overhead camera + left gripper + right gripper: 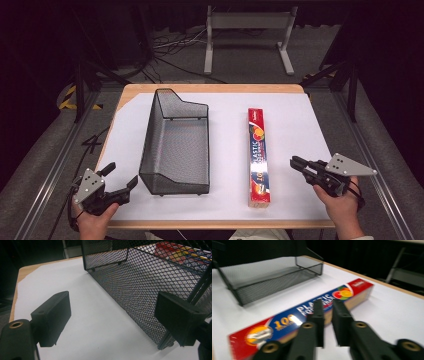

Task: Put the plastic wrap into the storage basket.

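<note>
At the near edge of the worktop (pixel 300 107), the left tool (pixel 121 179) sits at the left corner with its jaws spread wide and nothing between them. In the left gripper view its right jaw stands just beside the near corner of the mesh basket (pixel 140 287), though contact cannot be told. At the near right, the right tool (pixel 296 163) points leftward toward the plastic wrap box (pixel 259 157); its jaws are narrow, almost together, and hold nothing. In the right gripper view the jaw tips appear in front of the box's (pixel 312 312) long side, apart from it as seen from above.

The box is long, red and blue, lying flat on the white sheet (pixel 295 135) with its length running away from the person, its near end close to the worktop's front edge. Left of it, apart, stands the black mesh basket (pixel 175 145), also lengthwise, its taller wall at the far end. Beyond the worktop, a grey metal frame (pixel 247 30) and cables (pixel 170 47) lie on the floor.
</note>
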{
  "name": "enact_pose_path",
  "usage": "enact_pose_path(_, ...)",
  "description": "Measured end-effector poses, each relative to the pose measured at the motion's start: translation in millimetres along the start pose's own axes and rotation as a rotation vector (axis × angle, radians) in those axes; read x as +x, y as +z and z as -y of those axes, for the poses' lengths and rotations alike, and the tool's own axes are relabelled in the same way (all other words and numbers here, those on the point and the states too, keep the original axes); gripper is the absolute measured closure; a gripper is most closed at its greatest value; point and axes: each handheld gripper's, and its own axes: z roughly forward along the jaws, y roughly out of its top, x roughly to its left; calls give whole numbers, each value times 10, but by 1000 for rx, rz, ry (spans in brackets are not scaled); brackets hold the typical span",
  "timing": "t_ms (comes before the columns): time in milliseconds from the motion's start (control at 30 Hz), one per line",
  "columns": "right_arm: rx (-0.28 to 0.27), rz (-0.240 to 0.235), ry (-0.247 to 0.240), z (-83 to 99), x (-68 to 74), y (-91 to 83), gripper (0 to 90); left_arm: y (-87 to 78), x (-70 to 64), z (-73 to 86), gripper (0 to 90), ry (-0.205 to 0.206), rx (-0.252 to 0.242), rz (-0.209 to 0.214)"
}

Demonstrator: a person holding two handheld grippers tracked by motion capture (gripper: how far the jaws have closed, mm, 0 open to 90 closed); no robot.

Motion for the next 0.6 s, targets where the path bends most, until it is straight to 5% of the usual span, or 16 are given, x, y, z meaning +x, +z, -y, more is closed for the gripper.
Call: enact_pose_path(600,-46,-227,-35,-373,269,205,900,7,6,5,147,-1,-1,1)
